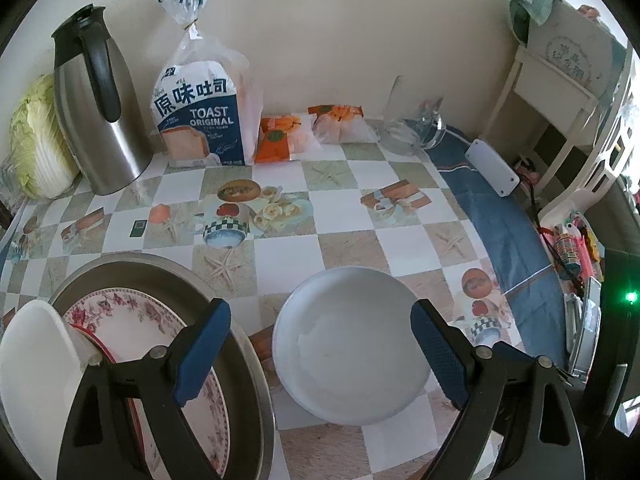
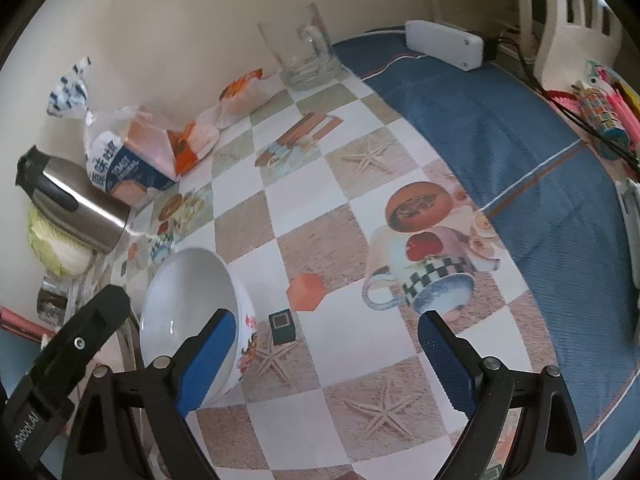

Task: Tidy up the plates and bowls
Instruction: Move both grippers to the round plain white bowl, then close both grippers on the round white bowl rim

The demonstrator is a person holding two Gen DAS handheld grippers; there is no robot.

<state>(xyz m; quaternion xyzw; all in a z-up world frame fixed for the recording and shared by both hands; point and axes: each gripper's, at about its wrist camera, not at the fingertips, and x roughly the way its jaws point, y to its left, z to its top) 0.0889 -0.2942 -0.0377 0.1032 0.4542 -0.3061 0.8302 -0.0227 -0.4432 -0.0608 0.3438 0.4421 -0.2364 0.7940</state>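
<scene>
The left hand-held gripper (image 1: pixel 320 356) stands wide, jaws empty, above a white bowl (image 1: pixel 352 346) resting upright on the checkered bench (image 1: pixel 348 216). Just beside the bowl, to its left in the left wrist view, a metal basin (image 1: pixel 256 376) holds a floral plate (image 1: pixel 132 312), a white dish (image 1: pixel 36 364) and what may be a red-rimmed plate, largely hidden. The right hand-held gripper (image 2: pixel 326 356) is also spread wide and empty over bare bench; the white bowl (image 2: pixel 188 304) lies beside its left finger (image 2: pixel 206 362).

Glossy white ceramic bowl (image 2: pixel 192 312), brushed-steel jug (image 1: pixel 96 108), clear glass mug (image 2: pixel 300 56), smooth printed tablecloth (image 1: pixel 340 216).
</scene>
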